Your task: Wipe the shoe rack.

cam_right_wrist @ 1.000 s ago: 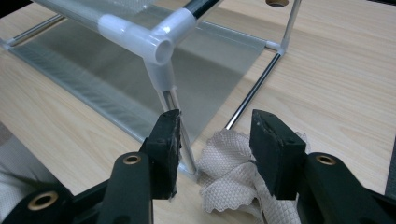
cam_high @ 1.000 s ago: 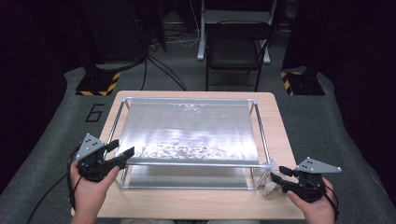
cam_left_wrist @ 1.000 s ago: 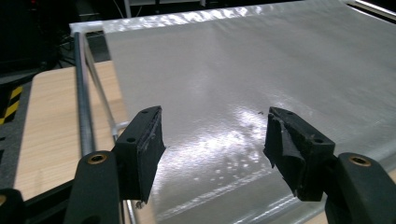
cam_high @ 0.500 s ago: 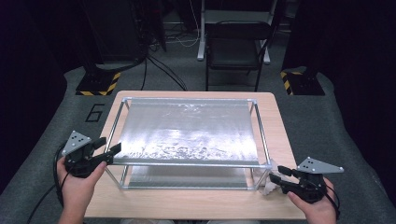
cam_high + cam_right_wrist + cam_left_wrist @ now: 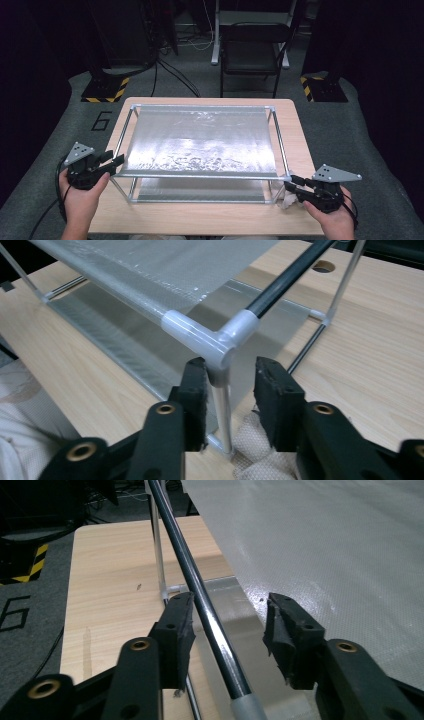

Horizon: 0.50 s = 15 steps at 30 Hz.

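A metal-tube rack point(image 5: 200, 176) with a silvery fabric shelf point(image 5: 200, 140) stands on the wooden table point(image 5: 200, 220). My left gripper point(image 5: 117, 161) is at the rack's front left corner. In the left gripper view its jaws point(image 5: 227, 615) have just been closing around the dark side rail point(image 5: 185, 555); the rail lies by one pad and the other stands clear. My right gripper point(image 5: 292, 182) is at the front right corner. Its jaws point(image 5: 225, 370) have just been closing around the grey corner joint point(image 5: 210, 337) and upright, with a small gap left.
A white cloth point(image 5: 289, 202) lies on the table under the rack's front right corner. A second fabric shelf point(image 5: 200, 189) sits low in the frame. Beyond the table stand a folding chair point(image 5: 250, 55) and yellow-black striped bases point(image 5: 105, 92) on the grey floor.
My left hand has shifted to the left, toward the table's edge, and its jaws have narrowed around the side rail. The right hand has kept still while its jaws narrowed around the corner.
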Tool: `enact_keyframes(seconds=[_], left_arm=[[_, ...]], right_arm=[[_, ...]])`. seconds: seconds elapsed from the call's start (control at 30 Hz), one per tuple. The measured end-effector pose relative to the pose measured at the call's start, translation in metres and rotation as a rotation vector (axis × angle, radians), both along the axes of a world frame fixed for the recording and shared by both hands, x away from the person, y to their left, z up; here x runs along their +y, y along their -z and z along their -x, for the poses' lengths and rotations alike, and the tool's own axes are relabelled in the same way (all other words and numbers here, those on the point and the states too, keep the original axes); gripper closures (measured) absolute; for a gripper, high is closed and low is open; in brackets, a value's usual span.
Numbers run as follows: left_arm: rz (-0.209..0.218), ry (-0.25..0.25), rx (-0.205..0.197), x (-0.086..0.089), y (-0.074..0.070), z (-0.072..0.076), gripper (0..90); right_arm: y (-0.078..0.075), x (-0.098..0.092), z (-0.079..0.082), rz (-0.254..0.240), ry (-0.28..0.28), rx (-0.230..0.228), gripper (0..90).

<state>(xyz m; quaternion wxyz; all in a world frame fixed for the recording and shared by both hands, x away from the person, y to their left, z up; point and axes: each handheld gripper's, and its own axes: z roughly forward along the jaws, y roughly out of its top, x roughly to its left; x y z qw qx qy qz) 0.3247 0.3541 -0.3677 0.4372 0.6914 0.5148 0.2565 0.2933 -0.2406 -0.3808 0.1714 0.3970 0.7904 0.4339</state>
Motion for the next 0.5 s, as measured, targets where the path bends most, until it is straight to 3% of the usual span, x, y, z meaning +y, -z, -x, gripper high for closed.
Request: enact_keyframes(seconds=[0.1,0.27,0.5], left_arm=[[-0.005,-0.009,0.029,0.003,0.003,0.000,61.1],[-0.006,0.005,0.046,0.005,0.006,0.000,64.7],[0.003,-0.030,0.037,0.009,0.007,0.006,64.4]], right_arm=[[-0.002,0.003,-0.003,0.018,-0.022,0.005,75.6],[-0.003,0.006,-0.007,0.021,-0.034,0.009,78.2],[-0.003,0.012,-0.022,0.028,-0.041,0.003,78.8]])
